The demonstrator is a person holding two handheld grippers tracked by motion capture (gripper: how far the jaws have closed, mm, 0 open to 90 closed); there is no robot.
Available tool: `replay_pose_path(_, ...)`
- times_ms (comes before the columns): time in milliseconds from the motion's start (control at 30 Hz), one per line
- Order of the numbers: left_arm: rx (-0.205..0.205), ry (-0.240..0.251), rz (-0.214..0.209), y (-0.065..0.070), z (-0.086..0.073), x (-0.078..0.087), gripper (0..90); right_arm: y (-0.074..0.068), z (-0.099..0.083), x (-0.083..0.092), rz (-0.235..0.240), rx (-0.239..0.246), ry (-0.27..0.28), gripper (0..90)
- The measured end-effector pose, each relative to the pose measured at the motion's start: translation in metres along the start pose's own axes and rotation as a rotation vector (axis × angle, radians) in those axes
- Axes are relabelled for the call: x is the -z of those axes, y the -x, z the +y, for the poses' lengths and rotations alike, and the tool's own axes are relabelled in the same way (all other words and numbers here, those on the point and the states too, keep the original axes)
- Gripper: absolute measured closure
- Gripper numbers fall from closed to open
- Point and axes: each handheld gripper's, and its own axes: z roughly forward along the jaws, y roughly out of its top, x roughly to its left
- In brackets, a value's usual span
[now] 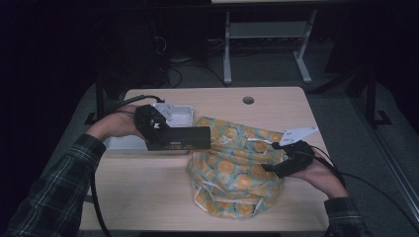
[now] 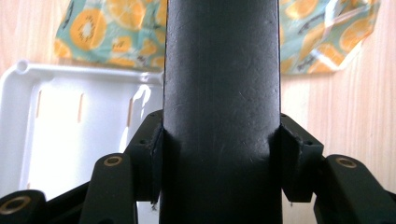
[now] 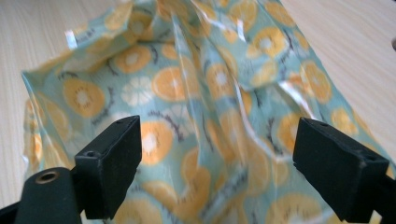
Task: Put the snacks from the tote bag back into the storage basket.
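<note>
A long black box is held level over the table, one end clamped in my left gripper, the other end reaching over the bag. Up close in the left gripper view, the black box runs straight ahead and both pads of my left gripper press its sides. A crumpled plastic bag printed with orange slices lies mid-table. My right gripper stands open at its right edge. In the right gripper view the bag lies just beyond my right gripper, whose fingers stand wide apart.
A white plastic tray sits on the wooden table under my left hand, and the tray shows left of the box. A round cable hole is near the far edge. Cables trail from both grippers.
</note>
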Motion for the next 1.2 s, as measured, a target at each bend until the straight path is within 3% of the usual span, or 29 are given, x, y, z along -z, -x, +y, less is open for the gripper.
replay_pose_path(233,0.024,0.042,0.009,-0.016,-0.013,0.012,42.7,-0.001,-0.021,0.004,-0.010,-0.036,-0.020,14.8)
replay_pose_path(367,0.022,0.019,0.011,-0.023,-0.025,0.006,42.7,-0.003,-0.031,0.005,-0.012,-0.057,-0.030,14.8)
replay_pose_path(700,0.020,0.018,0.008,-0.037,-0.055,-0.004,42.7,-0.006,-0.049,0.009,-0.033,-0.111,-0.044,14.7)
replay_pose_path(1200,-0.010,-0.003,0.002,-0.053,-0.083,-0.021,42.6,-0.014,-0.066,0.019,-0.077,-0.159,-0.031,14.7)
